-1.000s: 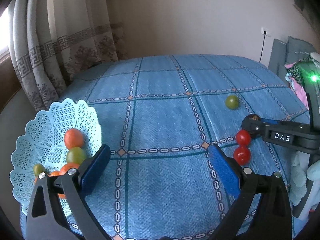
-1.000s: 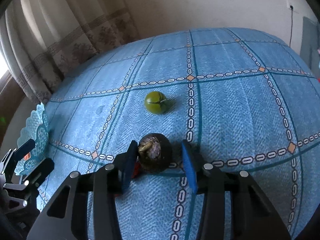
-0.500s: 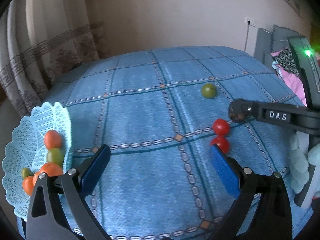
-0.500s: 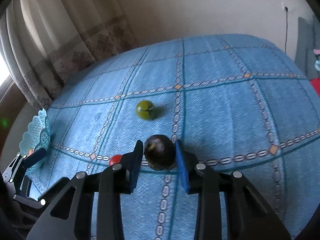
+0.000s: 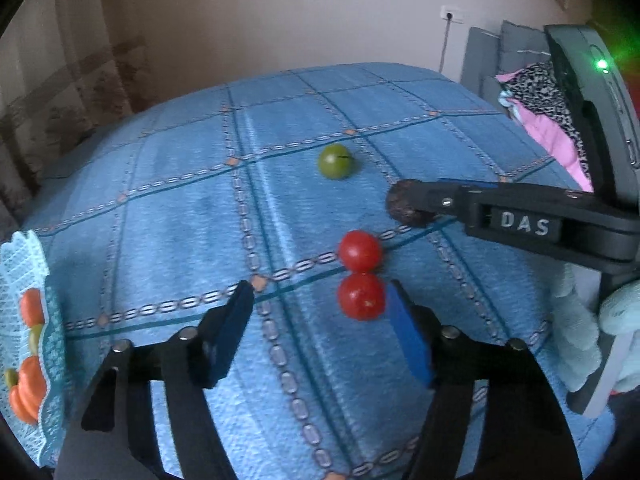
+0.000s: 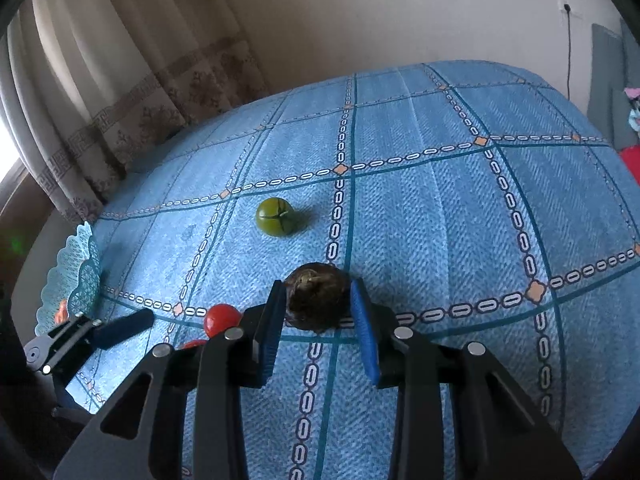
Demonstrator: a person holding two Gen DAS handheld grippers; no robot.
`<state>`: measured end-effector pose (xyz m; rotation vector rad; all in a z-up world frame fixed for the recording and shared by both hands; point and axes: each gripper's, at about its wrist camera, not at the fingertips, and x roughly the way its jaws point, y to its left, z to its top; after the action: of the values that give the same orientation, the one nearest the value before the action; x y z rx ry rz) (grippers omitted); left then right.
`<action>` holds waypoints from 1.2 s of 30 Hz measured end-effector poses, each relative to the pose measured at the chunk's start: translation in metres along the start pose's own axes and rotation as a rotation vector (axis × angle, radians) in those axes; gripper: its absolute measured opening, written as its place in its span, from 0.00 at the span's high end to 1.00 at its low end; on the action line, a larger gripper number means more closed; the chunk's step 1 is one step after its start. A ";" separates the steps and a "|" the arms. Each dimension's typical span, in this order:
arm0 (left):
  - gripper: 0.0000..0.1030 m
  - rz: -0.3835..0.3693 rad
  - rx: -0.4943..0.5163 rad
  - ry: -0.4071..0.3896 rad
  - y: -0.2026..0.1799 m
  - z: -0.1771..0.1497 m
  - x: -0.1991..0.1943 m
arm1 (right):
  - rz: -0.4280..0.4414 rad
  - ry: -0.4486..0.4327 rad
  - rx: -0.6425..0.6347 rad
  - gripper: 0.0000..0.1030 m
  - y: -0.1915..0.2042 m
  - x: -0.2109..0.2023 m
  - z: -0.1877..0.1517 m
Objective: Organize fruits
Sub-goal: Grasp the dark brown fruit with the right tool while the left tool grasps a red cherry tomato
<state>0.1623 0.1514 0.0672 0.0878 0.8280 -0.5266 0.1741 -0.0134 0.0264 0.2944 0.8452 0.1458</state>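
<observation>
Two red tomatoes lie touching on the blue checked cloth: the near one [image 5: 361,297] sits just inside my left gripper's right finger, the far one [image 5: 359,251] behind it. My left gripper [image 5: 320,312] is open around the near tomato. A green tomato [image 5: 335,161] [image 6: 275,217] rests farther back. My right gripper [image 6: 318,300] is shut on a dark brown round fruit [image 6: 316,298] [image 5: 406,204], held low over the cloth. The pale blue lace basket [image 5: 24,256] [image 6: 76,272] at the left edge holds orange and green fruits.
Curtains hang behind the cloth on the left. A grey headboard and pink patterned fabric [image 5: 548,120] lie at the right, with a person's gloved hand [image 5: 592,344] on the right gripper's handle. A wall socket [image 5: 452,14] is at the back.
My left gripper swung right from the basket to the two red tomatoes and narrowed somewhat. My right gripper closed on the brown fruit and holds it.
</observation>
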 end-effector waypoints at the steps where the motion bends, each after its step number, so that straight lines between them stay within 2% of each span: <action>1: 0.40 -0.018 0.001 0.007 -0.002 0.000 0.002 | 0.003 0.000 0.003 0.67 0.000 0.000 0.000; 3: 0.44 -0.038 0.006 0.013 -0.005 -0.001 0.004 | 0.006 -0.001 0.006 0.67 -0.001 0.000 0.000; 11: 0.48 -0.067 0.011 0.040 -0.021 -0.008 0.013 | 0.006 -0.003 0.006 0.64 -0.001 0.000 -0.002; 16: 0.72 -0.070 -0.009 0.036 -0.018 -0.006 0.014 | 0.008 -0.006 0.007 0.62 0.001 0.001 -0.003; 23: 0.73 -0.088 -0.030 0.026 -0.016 -0.011 0.005 | 0.002 -0.012 -0.024 0.55 0.009 0.002 -0.007; 29: 0.73 -0.052 -0.047 -0.006 -0.004 -0.018 -0.014 | -0.016 0.003 -0.043 0.54 0.012 0.009 -0.007; 36: 0.73 -0.031 -0.093 -0.023 0.009 -0.022 -0.026 | -0.081 0.005 -0.129 0.52 0.028 0.021 -0.006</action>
<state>0.1372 0.1758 0.0704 -0.0161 0.8309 -0.5166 0.1834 0.0191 0.0165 0.1389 0.8478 0.1245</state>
